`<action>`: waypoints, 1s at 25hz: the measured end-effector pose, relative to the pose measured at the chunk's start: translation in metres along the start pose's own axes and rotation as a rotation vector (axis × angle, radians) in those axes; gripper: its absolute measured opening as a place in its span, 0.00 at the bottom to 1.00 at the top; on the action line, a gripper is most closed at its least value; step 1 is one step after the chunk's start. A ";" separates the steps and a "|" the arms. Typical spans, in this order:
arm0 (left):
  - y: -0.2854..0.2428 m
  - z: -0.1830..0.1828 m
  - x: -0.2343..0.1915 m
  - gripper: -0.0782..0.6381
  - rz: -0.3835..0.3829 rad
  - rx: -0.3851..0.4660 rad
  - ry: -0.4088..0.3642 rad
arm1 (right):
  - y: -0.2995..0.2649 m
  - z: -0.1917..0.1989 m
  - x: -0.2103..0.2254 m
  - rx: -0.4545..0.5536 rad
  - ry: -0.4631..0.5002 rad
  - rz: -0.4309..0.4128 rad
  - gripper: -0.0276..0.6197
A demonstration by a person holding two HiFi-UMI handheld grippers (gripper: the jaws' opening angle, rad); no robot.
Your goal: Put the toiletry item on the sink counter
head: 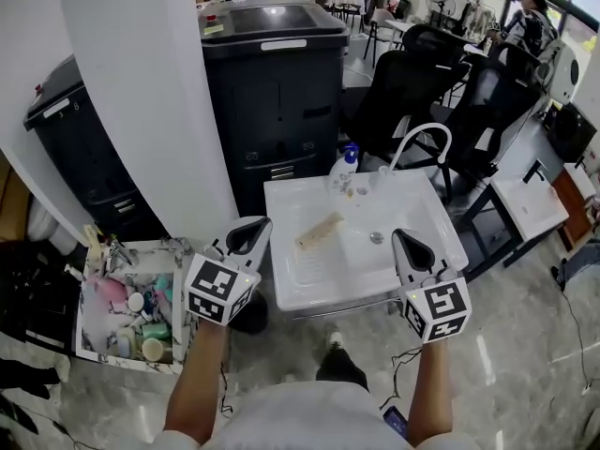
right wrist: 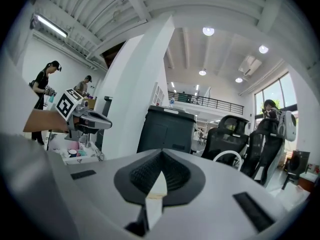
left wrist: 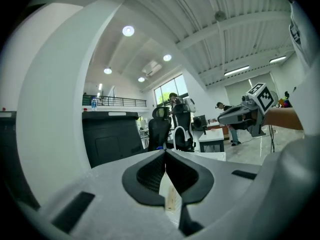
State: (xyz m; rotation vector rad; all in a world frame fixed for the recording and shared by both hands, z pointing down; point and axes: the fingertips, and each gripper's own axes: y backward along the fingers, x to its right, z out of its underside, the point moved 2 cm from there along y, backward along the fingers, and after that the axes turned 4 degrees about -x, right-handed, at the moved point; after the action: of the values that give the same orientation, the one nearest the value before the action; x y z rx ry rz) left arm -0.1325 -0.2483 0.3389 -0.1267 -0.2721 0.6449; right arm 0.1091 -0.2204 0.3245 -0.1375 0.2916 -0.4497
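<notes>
Bright open workshop, white column (head: 150, 92) and black bin (head: 277, 82) at the back: the left gripper (head: 251, 235) has its fingers (left wrist: 150, 171) pressed together on nothing, and the right gripper (head: 410, 248) likewise shows its fingers (right wrist: 175, 171) meeting, empty. Both hang over the front edge of a white sink (head: 309, 289), the left near its front-left corner, the right near its front-right corner. A beige oblong item (head: 320, 231) lies on the sink's left ledge, beside the basin. A blue-capped bottle (head: 344, 169) stands at the back edge, just beside the curved faucet (head: 422, 139). Left of the sink, well apart, a marbled tray (head: 82, 307) holds tubes and jars.
</notes>
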 end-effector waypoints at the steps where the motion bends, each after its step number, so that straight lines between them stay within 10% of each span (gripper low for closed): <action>1: 0.004 -0.003 0.001 0.12 -0.001 0.004 -0.007 | 0.002 -0.003 -0.002 0.006 0.001 0.002 0.04; 25: 0.023 -0.016 0.010 0.12 -0.033 0.015 -0.057 | 0.009 -0.006 -0.012 -0.002 0.023 -0.023 0.04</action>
State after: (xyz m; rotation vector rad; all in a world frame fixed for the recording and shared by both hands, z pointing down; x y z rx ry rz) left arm -0.1341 -0.2243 0.3214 -0.0890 -0.3237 0.6185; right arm 0.1004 -0.2068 0.3200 -0.1374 0.3135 -0.4743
